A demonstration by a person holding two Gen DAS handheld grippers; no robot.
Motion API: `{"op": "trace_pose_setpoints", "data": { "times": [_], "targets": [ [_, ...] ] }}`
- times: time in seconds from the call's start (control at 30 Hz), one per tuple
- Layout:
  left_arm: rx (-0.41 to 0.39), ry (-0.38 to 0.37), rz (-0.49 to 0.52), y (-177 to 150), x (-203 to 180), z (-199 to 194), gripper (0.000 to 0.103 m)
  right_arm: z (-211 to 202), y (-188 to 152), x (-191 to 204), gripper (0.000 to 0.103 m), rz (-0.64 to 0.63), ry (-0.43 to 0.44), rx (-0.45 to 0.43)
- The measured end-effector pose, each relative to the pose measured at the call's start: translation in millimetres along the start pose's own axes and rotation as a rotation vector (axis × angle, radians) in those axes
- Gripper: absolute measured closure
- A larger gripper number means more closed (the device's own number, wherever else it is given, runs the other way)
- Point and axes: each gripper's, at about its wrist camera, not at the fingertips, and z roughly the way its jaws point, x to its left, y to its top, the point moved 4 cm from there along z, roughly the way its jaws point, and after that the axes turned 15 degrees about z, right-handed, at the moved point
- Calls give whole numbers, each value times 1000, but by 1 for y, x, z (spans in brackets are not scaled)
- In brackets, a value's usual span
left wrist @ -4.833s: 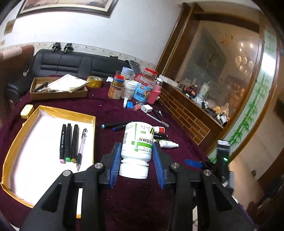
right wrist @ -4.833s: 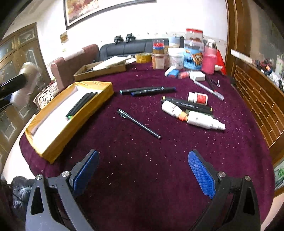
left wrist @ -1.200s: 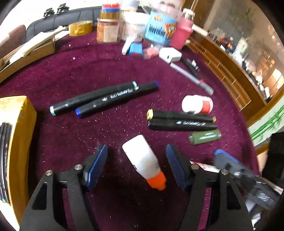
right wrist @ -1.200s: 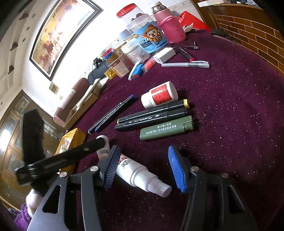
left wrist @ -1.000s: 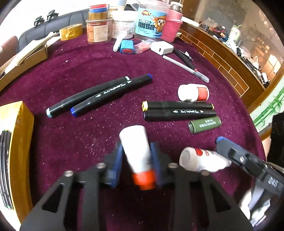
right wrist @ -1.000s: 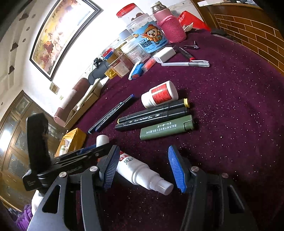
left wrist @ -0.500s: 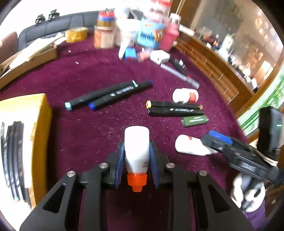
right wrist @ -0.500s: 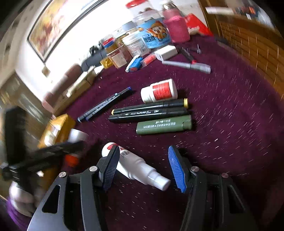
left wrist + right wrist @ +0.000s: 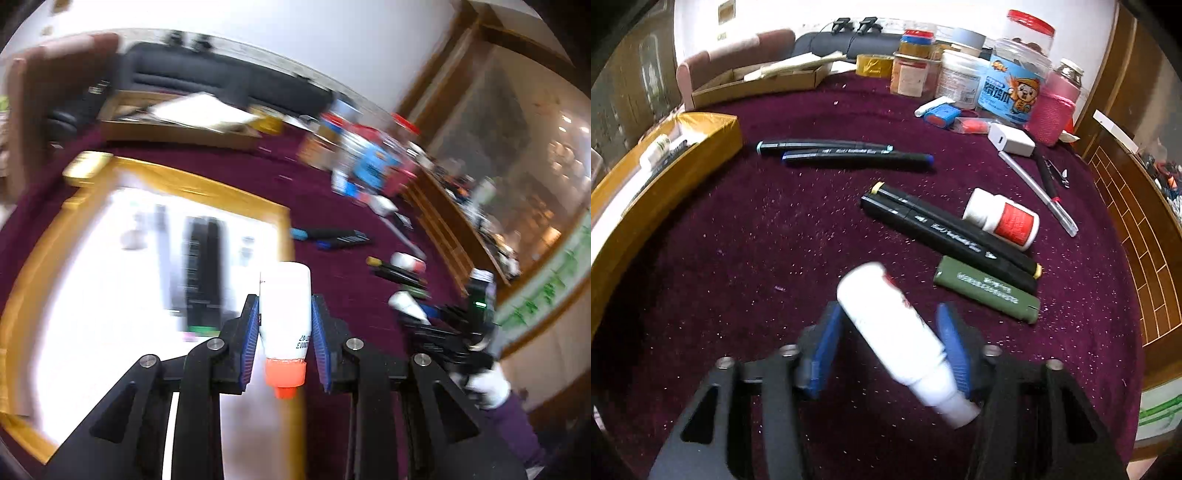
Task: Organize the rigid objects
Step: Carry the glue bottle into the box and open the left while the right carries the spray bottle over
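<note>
Matt fuzzy maroon cloth tabletop point(image 9: 746, 258), glossy white plastic btl point(image 9: 897, 332), glossy gold box point(image 9: 207, 184).

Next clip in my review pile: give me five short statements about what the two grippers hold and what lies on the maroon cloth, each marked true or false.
1. The left gripper clamps a white squeeze bottle with an orange cap. True.
2. That bottle's orange cap points away from the camera. False: it points toward the camera.
3. A white spray bottle lies slanted between the right gripper's closing jaws. True.
4. The olive-green tube sits inside the gold-rimmed box. False: it lies on the maroon tablecloth, beside two black markers.
5. The small white bottle with a red label stands upright. False: it lies on its side.
</note>
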Motion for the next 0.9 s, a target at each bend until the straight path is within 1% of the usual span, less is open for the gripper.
{"op": "trace_pose_setpoints", "data": {
  "times": [0.03,0.13,0.23,0.33,0.37,0.4,0.5,0.7,0.8,0.9],
  "targets": [
    [-2,27,-11,-2,12,-4,78,0,0,2,77,5,0,4],
    [14,114,-43,-7,51,-11,78,-3,-2,6,77,27,1,11],
    [34,153,-63,-13,77,-14,78,-12,2,5,77,91,38,5],
    [74,187,-63,-16,95,-11,78,-25,11,4,77,173,109,-4],
    [101,204,-57,-15,99,-6,78,-30,15,5,77,204,149,-2],
    [134,218,-47,-14,103,1,78,-34,16,8,77,220,170,-1],
    [211,224,-31,-8,113,23,78,-44,27,23,77,253,253,6],
    [292,222,-39,7,132,59,78,-54,37,64,77,250,356,20],
    [307,234,-47,8,138,68,78,-58,39,86,77,231,385,24],
    [295,228,-59,8,141,68,78,-59,41,107,77,221,411,30]
  ]
}}
